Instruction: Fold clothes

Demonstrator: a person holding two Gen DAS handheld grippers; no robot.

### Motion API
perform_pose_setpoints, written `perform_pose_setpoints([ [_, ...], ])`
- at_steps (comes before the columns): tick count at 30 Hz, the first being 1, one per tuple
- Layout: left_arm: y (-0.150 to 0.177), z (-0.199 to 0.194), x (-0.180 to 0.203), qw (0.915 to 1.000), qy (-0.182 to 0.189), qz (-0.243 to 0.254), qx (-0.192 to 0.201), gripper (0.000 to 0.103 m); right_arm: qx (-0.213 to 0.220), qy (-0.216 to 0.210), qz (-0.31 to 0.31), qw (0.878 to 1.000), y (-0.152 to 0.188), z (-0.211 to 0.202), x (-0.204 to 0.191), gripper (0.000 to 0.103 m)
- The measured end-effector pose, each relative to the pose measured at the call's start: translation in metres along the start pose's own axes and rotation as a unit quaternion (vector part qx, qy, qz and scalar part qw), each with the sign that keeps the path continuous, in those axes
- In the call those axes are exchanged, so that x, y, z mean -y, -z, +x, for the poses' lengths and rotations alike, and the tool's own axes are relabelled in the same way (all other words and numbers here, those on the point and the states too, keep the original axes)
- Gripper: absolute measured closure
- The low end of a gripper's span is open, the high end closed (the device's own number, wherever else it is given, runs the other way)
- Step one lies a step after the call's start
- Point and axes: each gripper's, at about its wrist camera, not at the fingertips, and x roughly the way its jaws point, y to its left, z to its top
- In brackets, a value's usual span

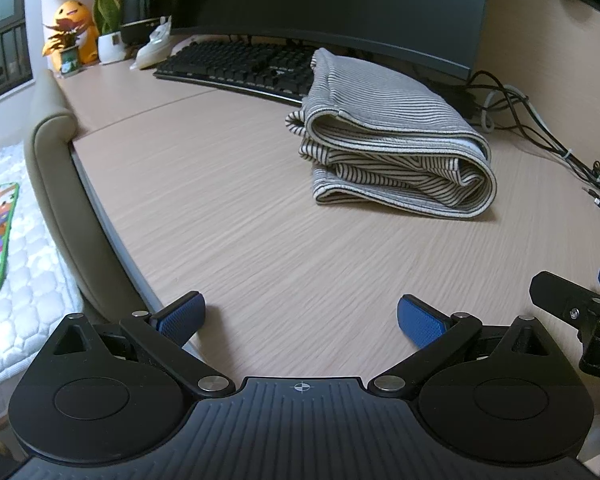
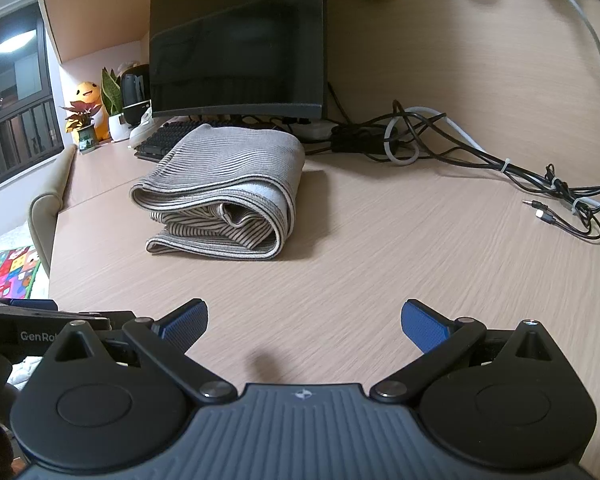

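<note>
The striped garment (image 1: 392,136) lies folded in a thick bundle on the worktop (image 1: 220,200), just in front of the keyboard (image 1: 240,64) and well ahead of both tongs. The left tongs (image 1: 300,316) and right tongs (image 2: 304,320) hang spread wide over bare wood, holding nothing. The cloth looks soft, light and limp, likely to sag and slide apart if pinched at one layer. I would take it by the rounded fold on its right side, gathering all the layers together.
</note>
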Motion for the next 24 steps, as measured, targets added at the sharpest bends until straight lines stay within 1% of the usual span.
perform_pose_setpoints([
  [24,0.001,-0.0009,0.001,1.0,-0.002,0.005,0.002,0.0,-0.001,-0.002,-0.003,1.0,0.0011,0.0001,0.0003,0.0],
])
